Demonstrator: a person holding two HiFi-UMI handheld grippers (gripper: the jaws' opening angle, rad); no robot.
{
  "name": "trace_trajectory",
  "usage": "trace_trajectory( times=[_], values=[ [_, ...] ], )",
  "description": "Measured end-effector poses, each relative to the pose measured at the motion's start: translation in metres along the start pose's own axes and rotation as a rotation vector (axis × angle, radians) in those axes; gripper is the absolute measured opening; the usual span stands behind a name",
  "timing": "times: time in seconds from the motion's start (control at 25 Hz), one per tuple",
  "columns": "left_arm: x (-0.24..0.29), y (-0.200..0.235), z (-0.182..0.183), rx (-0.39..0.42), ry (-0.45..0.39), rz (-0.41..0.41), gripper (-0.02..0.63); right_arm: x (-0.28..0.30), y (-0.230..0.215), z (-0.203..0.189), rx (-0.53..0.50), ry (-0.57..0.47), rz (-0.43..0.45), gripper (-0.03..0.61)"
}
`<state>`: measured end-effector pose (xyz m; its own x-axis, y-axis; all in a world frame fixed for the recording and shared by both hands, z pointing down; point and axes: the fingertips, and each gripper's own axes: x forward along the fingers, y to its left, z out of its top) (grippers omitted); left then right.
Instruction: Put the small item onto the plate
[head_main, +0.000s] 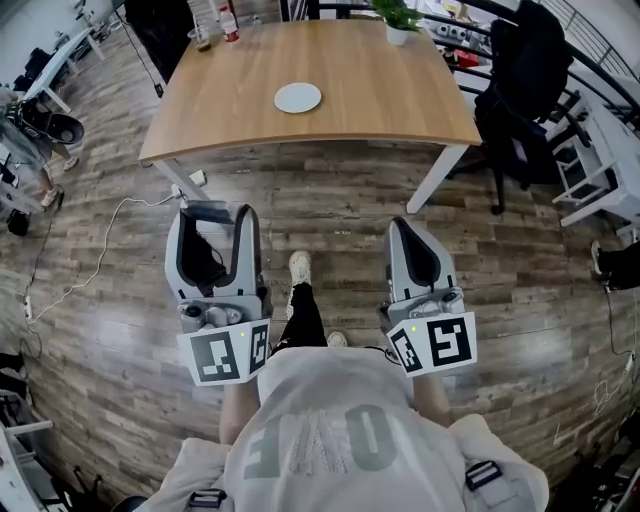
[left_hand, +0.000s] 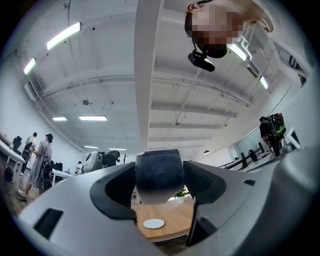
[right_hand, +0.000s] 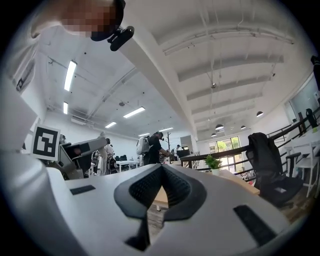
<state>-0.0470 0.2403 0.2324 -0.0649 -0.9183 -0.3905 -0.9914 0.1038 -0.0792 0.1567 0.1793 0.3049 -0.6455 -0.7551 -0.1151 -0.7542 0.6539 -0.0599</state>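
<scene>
Small item in the left gripper, plate waiting on the table

Nearest the camera in the head view, the person's pale shirt (head_main: 350, 450) fills the bottom edge, and just ahead of it both grippers are held side by side over the floor, each with its marker cube (head_main: 228, 352) facing up. The left gripper (head_main: 214, 222) has its jaws spread around a dark, rounded small item (left_hand: 159, 175). In the left gripper view that item sits clamped between the two black pads (left_hand: 202, 181), well short of the table. The right gripper (head_main: 408, 232) holds nothing, and in its own view the two ribbed pads (right_hand: 175, 189) meet at the tips with only a thin wedge of floor showing beneath them.

Between the two grippers a light shoe (head_main: 299, 268) stands on the wood-plank floor (head_main: 330, 195), and a pale cable (head_main: 100, 262) trails across the boards to the left.

Further ahead stands a wooden table (head_main: 390, 90) on white legs. A round white plate (head_main: 298, 97) lies near its middle with nothing on it, well apart from both grippers. At the table's far left corner are two bottles (head_main: 215, 22), and at the far edge a small potted plant (head_main: 398, 18). To the right of the table is a black chair (head_main: 525, 85) draped in dark cloth
</scene>
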Motion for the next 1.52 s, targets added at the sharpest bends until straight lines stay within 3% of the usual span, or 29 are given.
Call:
trace_trajectory(
  times=[0.2, 0.48, 1.0, 1.52],
  values=[
    [0.033, 0.002, -0.017, -0.007, -0.012, -0.01, 0.304, 0.022, -0.017, -0.002, -0.007, -0.007, -0.001, 0.017],
    [0.106, 0.018, -0.068, -0.03, 0.017, -0.042, 0.304, 0.085, -0.043, -0.023, -0.029, 0.025, -0.033, 0.017],
    [0.271, 0.092, -0.154, -0.047, 0.085, -0.047, 0.304, 0.285, -0.071, -0.043, -0.044, 0.112, 0.01, 0.017],
    [0.428, 0.153, -0.198, -0.008, 0.023, -0.111, 0.304, 0.471, -0.097, -0.051, -0.051, 0.115, 0.047, 0.017]
  ],
)
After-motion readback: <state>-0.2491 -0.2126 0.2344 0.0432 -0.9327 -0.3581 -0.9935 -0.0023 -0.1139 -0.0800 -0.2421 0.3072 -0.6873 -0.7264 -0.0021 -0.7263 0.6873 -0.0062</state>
